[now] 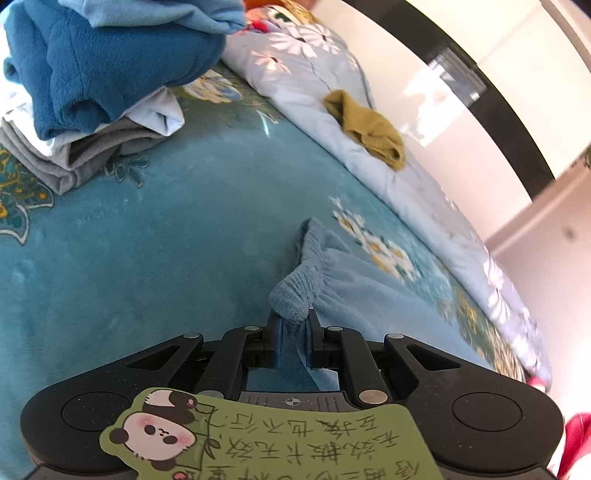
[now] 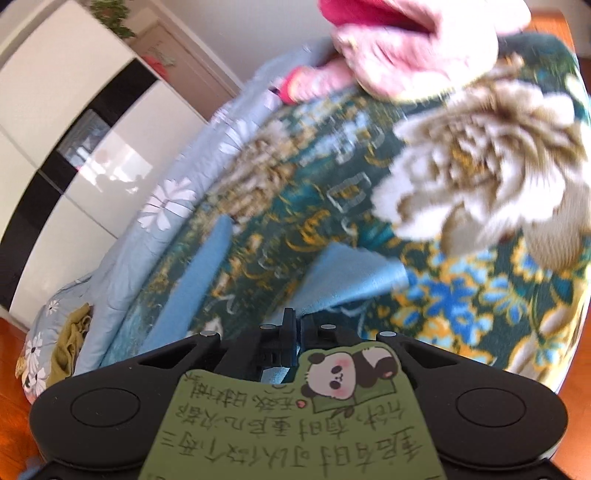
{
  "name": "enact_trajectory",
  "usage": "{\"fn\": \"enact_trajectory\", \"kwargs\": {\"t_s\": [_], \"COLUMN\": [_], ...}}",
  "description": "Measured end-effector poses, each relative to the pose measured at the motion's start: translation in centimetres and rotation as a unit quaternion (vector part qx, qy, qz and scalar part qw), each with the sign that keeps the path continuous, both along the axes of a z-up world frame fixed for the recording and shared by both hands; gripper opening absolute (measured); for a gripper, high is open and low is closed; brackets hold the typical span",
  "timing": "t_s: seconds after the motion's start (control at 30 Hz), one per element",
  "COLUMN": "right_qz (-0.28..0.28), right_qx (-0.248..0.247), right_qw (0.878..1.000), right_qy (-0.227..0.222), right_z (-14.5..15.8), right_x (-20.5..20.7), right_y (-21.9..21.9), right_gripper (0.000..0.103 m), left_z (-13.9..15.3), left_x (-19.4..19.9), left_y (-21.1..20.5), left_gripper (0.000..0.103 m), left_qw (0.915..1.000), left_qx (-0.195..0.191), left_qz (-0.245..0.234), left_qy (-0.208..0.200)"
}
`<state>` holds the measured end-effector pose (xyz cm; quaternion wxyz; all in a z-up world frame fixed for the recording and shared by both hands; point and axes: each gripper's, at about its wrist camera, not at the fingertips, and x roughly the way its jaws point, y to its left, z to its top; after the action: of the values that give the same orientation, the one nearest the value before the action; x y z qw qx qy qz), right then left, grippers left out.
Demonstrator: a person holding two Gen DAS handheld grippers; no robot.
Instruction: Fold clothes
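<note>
Plainly, each tool (image 1: 293, 323) (image 2: 295, 325) carries a green panda sticker (image 1: 266, 435) with handwritten Chinese.

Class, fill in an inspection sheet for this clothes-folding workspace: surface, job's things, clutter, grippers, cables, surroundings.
Surface: bed with a teal floral blanket; a pale blue quilt lies along its far edge.
Job's things: light blue garment lying on the blanket; folded stack at the back left.
Clutter: olive cloth on the quilt; pink item, blurred, at the blanket's far end.
Grippers: left gripper shut on the garment's ribbed waistband; right gripper shut on another light blue edge. Both carry panda notes.
Cables: nothing seen.
Surroundings: white and black cabinet beyond the bed; plant on top.
</note>
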<state>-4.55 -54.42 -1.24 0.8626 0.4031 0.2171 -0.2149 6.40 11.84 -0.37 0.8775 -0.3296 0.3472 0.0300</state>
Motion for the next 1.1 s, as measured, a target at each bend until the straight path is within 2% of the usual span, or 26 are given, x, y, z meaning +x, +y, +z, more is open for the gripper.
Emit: {"fn": "enact_trajectory", "kwargs": {"t_s": [0.17,0.27,0.37,0.5,0.6,0.63,0.83,0.93,1.1], "right_qz": [0.011,0.018,0.027,0.037,0.041,0.045,0.076,0.084,0.094], "right_qx": [-0.013,-0.025,-0.037,-0.056,-0.063,-0.067,-0.094,-0.096,-0.091], "right_qw": [1.0,0.999,0.999,0.998,0.997,0.996,0.993,0.992,0.989], "right_qy": [-0.006,-0.009,-0.015,-0.019,-0.023,-0.023,0.002,0.024,0.062], "right_z": [1.6,2.9,4.3,6.0,7.0,7.2,6.6,4.8,1.1], "right_x": [0.3,2.0,4.3,8.1,11.5,12.8,22.1,26.5,32.5], "right_y": [0.0,-0.2,-0.4,-0.6,-0.9,-0.9,-1.1,-1.2,-1.0], "right_gripper": [0.003,0.003,0.003,0.003,0.003,0.003,0.003,0.003,0.003], "left_z": [-0.2,0.3,0.9,1.8,1.6,1.5,0.4,-0.3,-2.2], "left_x": [0.4,1.5,3.0,5.2,7.0,7.7,12.7,15.2,18.2], "left_y": [1.1,1.7,2.3,3.1,3.7,3.8,3.1,2.3,1.8], "left_gripper": [0.009,0.01,0.01,0.01,0.01,0.01,0.01,0.01,0.01], "left_qw": [0.9989,0.9976,0.9941,0.986,0.9768,0.9757,0.9806,0.9857,0.9886], "left_qx": [-0.043,-0.068,-0.108,-0.167,-0.214,-0.218,-0.193,-0.163,-0.139], "left_qz": [0.003,0.007,0.011,0.009,0.015,0.018,0.032,0.036,0.051], "left_qy": [0.015,0.011,0.004,0.003,0.008,0.009,0.018,0.021,0.03]}}
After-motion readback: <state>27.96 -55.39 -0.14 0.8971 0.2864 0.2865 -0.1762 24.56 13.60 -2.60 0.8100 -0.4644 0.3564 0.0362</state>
